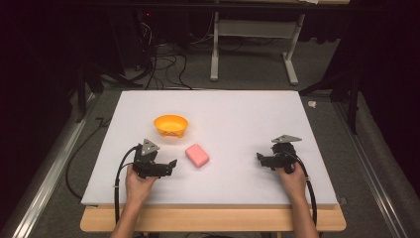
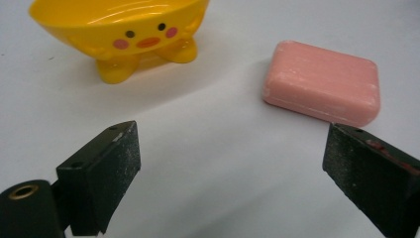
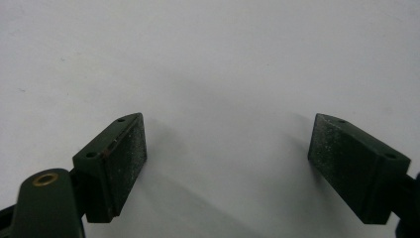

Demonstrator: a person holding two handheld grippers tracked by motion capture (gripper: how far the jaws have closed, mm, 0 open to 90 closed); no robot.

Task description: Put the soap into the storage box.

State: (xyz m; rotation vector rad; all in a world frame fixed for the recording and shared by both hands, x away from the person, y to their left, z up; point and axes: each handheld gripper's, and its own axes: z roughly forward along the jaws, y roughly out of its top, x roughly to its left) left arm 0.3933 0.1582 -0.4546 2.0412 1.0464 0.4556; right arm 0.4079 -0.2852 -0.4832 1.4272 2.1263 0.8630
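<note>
Left claw (image 1: 171,163) sits lower left of the high view, jaws wide apart, empty; right claw (image 1: 259,158) likewise, lower right. Pink soap (image 1: 197,155) lies mid-frame on the white table (image 1: 237,114), near the yellow bowl (image 1: 171,125). Dark surroundings obscure floor cables (image 1: 163,62).

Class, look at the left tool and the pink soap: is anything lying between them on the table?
Nothing visible. The open left tool faces the soap across bare white table; the yellow bowl stands off to the side, farther back.
</note>
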